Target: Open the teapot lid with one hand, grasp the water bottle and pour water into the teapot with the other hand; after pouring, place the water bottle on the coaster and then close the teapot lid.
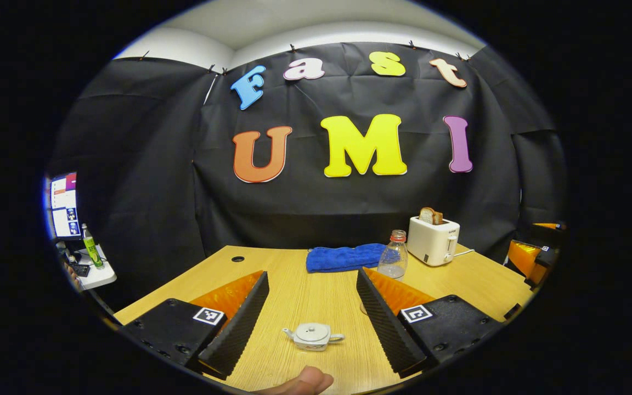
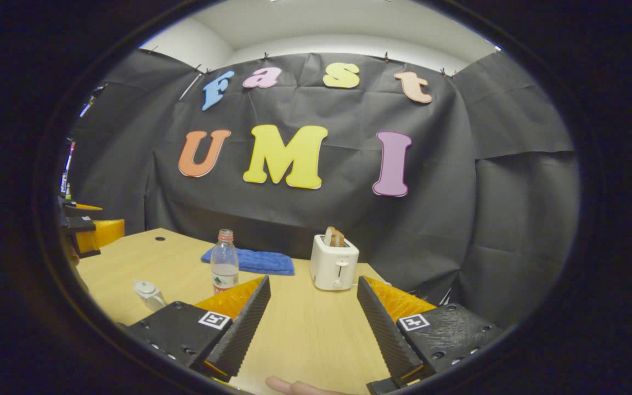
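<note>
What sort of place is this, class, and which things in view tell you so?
Probably a staged recording booth, not a real kitchen: black cloth wall behind a wooden table, household props such as a toaster and teapot, and a monitor alongside.

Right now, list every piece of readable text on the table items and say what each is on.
None can be read.
Water bottle: its label is too small and blurred.
Square markers on the left gripper and right gripper: patterns, no words.
Toaster, teapot: no text visible.
</note>
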`<state>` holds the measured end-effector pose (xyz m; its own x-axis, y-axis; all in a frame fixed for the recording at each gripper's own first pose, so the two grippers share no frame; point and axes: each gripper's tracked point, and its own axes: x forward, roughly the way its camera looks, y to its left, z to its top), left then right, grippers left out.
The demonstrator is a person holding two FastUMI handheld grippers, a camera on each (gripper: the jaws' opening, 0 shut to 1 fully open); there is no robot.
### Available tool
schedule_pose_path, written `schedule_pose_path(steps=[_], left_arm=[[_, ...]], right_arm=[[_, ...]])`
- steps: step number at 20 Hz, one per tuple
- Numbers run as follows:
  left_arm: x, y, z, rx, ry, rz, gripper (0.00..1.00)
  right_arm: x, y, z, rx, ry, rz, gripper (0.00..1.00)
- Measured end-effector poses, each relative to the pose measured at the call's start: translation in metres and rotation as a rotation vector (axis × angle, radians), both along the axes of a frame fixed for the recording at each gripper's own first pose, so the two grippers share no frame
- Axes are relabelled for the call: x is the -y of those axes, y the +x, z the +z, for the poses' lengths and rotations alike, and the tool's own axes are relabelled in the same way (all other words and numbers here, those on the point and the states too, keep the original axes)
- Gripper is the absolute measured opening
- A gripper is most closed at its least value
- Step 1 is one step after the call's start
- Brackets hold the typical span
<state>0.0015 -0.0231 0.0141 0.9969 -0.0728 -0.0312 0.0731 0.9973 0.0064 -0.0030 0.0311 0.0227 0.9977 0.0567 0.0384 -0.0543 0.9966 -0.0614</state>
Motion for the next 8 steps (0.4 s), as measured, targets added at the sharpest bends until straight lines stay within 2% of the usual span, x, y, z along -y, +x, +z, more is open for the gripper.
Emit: schedule_pose_path(steps=[7, 8], left_arm=[[-0.0075, -0.0031, 0.0036, 0.012, -0.019, 0.032, 1.00], [-0.0077, -0.0040, 0.0047, 0.017, -0.022, 0.031, 1.00]], right_arm=[[-0.0076, -0.0060, 0.0031, 0.016, -0.011, 0.032, 0.95], [-0.0084, -0.0068, 0.0041, 0.020, -0.011, 0.035, 0.99]])
